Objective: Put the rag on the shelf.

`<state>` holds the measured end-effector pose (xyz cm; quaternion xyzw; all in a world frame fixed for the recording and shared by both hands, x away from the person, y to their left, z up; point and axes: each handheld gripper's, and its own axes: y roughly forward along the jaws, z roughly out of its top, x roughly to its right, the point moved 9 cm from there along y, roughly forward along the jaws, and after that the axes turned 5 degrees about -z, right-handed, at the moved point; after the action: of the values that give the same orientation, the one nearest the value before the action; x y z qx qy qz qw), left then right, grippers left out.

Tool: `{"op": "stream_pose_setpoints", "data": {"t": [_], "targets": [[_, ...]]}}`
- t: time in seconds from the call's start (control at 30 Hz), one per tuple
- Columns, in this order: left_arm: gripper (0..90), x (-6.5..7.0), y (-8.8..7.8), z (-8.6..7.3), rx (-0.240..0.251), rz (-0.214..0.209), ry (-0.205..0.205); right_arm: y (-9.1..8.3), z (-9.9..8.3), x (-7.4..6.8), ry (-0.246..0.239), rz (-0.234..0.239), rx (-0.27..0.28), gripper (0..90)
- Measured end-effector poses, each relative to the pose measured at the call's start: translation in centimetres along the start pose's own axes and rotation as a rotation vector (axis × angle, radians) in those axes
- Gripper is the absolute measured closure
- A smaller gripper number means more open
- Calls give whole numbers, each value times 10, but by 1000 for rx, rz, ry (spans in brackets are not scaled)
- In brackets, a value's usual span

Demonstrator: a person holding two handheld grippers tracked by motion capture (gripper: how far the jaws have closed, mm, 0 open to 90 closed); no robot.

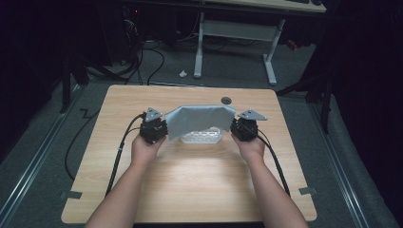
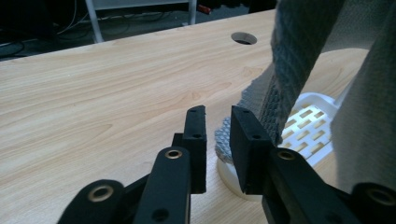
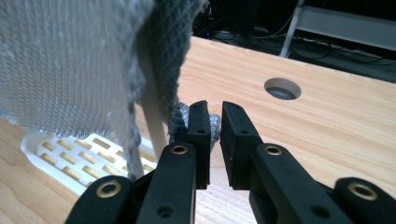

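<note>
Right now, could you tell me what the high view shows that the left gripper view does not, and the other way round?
High view alone: both forearms, the right gripper, the whole grey cloth draped over the white basket, and the floor with a white desk frame beyond the table.

Left gripper view alone: the left gripper close up, its jaws parted with a clear gap, the cloth's knit weave, and the basket's slotted wall.

Both: the cloth, the basket, the wooden tabletop and its round cable hole.

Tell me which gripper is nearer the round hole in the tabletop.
Right. The right gripper sits just below and right of the hole, at the grey cloth's right edge. The left gripper is at the cloth's far left edge.
</note>
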<state>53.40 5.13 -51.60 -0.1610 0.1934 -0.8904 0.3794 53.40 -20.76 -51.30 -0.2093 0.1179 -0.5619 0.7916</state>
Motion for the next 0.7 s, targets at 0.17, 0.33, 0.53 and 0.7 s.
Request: {"op": "stream_pose_setpoints", "data": {"t": [0.17, 0.33, 0.53, 0.7], "targets": [[723, -5, -7, 3, 8, 15, 2, -5, 5, 6, 2, -9, 13, 789], [706, -15, -19, 7, 22, 40, -5, -10, 9, 14, 10, -35, 19, 782], [656, -24, -31, 11, 55, 46, -25, -15, 10, 24, 15, -54, 19, 772], [622, -29, -37, 12, 63, 63, -25, -18, 9, 27, 13, -60, 19, 771]]}}
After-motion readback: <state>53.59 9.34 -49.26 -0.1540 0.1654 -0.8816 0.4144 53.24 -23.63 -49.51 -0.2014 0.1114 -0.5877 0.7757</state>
